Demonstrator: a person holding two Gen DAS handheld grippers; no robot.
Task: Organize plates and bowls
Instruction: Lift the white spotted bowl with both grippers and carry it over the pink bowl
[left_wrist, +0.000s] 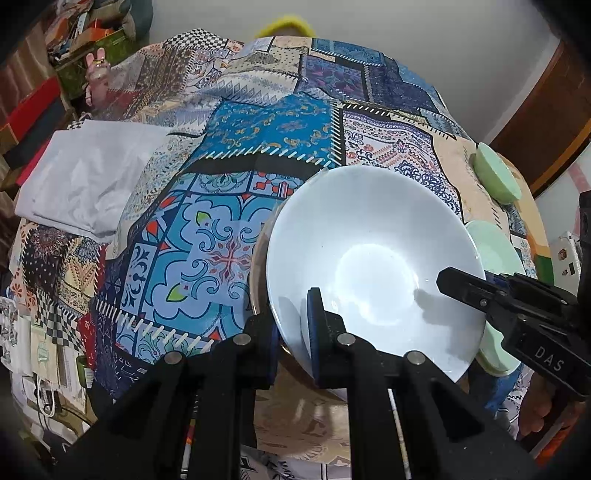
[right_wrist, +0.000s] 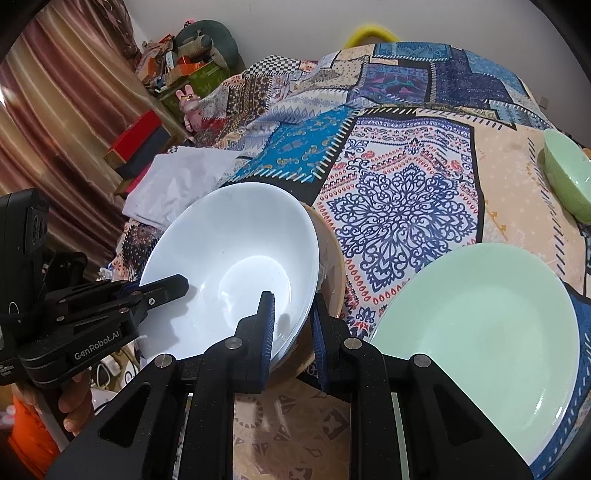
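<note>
Both grippers, left (left_wrist: 293, 343) and right (right_wrist: 291, 332), were clamped on the white bowl (left_wrist: 369, 258) with a tan bowl (right_wrist: 330, 273) nested under it, so still early I'd guess: green plate (right_wrist: 480, 332) at 3 o'clock and green bowl (right_wrist: 569, 173) at 2 o'clock sat unsorted on the cloth (right_wrist: 399, 192).

I can read two markings, both white lettering on black gripper bodies. In my left wrist view, "DAS" stands on the side of the right gripper (left_wrist: 448, 282). In my right wrist view, "GenRobot.AI" runs along the side of the left gripper (right_wrist: 177, 286); smaller print beside it is too blurred to read
</note>
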